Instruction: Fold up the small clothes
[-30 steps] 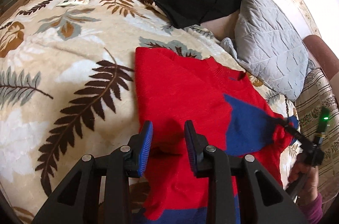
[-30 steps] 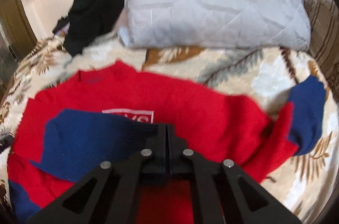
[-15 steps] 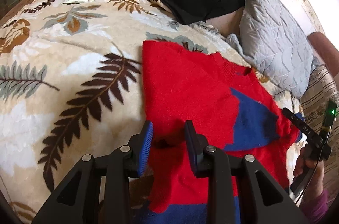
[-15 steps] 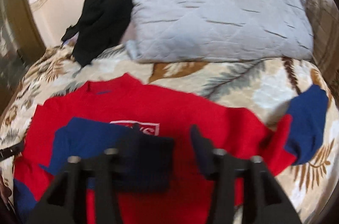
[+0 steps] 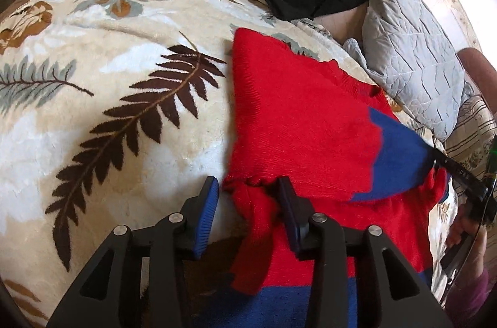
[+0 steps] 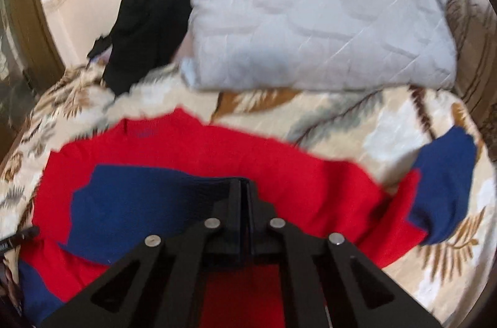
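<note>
Since half a second ago the right gripper (image 6: 240, 188) has snapped together again on the blue sleeve (image 6: 149, 197). Left gripper (image 5: 247, 200) fingers sit apart around the sweater's (image 5: 298, 116) bunched red edge at 6 o'clock — sweater's flat on the blanket (image 5: 108, 54).

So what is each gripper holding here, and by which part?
Right gripper: shut on the sweater, at the blue cuff of its folded-over sleeve. Left gripper: open, holding nothing.

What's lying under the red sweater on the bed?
The red sweater lies on a leaf-print blanket. One sleeve is folded on top. Whatever sits beneath its middle is covered.
</note>
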A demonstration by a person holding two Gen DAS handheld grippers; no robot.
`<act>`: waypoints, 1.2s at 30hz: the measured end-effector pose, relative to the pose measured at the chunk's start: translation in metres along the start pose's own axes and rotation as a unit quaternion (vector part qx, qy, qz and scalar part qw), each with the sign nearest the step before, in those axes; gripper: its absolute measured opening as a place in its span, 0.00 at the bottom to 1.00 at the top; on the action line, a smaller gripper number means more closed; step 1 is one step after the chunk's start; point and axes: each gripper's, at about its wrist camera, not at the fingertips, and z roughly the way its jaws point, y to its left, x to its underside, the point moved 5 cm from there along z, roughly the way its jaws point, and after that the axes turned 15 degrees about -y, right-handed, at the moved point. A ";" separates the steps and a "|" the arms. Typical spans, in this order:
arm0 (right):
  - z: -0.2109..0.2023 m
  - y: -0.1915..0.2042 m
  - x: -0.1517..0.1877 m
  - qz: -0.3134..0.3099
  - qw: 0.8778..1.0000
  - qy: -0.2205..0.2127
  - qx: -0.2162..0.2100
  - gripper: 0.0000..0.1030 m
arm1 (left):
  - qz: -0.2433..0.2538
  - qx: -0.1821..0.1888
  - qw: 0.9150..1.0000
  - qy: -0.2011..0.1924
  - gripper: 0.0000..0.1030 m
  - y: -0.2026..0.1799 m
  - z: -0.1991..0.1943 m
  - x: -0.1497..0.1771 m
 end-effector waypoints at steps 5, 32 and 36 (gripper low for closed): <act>0.008 -0.027 -0.006 0.006 0.996 -0.008 0.087 0.03 | 0.010 -0.004 1.000 -0.002 0.28 -0.001 0.002 0.002; 0.038 0.256 0.023 -0.068 0.962 0.116 -0.239 0.47 | -0.007 0.024 1.000 -0.002 0.28 0.005 -0.013 0.001; 0.066 0.291 0.045 -0.114 0.957 0.156 -0.214 0.47 | 0.008 0.021 1.000 0.004 0.28 0.005 -0.012 0.003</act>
